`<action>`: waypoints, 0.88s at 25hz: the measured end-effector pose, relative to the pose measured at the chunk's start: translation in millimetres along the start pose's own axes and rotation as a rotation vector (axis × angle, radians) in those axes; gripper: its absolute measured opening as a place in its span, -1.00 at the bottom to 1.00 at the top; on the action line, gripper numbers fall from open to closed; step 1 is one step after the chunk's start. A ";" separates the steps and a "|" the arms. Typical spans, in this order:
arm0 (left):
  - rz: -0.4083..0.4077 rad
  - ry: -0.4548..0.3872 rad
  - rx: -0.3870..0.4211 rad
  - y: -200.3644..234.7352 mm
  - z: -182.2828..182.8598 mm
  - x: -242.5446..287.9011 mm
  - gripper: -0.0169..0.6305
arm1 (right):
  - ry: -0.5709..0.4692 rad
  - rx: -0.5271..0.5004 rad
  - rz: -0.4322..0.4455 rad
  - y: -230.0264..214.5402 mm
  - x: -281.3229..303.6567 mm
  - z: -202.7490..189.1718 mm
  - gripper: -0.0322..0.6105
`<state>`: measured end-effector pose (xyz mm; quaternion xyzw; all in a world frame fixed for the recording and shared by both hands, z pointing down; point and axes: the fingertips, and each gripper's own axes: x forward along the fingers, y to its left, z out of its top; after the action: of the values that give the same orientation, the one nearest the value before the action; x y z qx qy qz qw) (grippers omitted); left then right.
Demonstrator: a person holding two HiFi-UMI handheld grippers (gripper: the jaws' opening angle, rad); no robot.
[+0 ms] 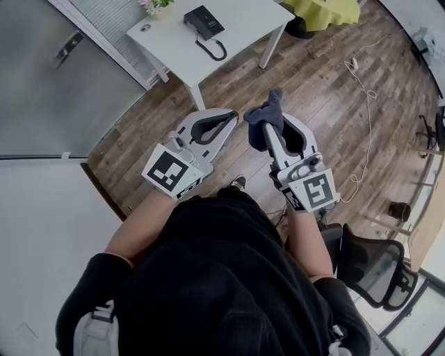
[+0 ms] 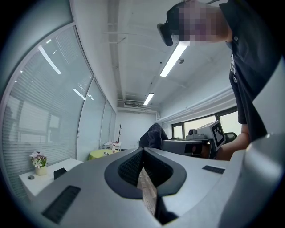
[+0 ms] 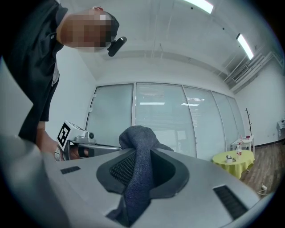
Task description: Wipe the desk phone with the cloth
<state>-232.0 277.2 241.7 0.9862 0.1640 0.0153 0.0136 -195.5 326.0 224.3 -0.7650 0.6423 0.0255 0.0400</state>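
A white table (image 1: 243, 28) with flowers (image 1: 154, 5) stands on wood floor (image 1: 313, 90) beside a yellow table (image 1: 327, 10); a black chair (image 1: 375, 268) sits well apart.

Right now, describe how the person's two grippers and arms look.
The left gripper and right gripper are light grey shells with black jaw pads around a rounded opening. Each carries a white cube with black square markers. The black top has short sleeves.
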 end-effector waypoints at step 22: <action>0.085 0.015 -0.023 80.9 -15.2 103.0 -0.91 | -0.004 0.057 0.116 -111.7 64.5 -11.3 -0.62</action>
<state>-109.0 234.5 262.1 0.9919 0.1220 0.0249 0.0231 -74.4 280.9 232.9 -0.7249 0.6860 0.0112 0.0614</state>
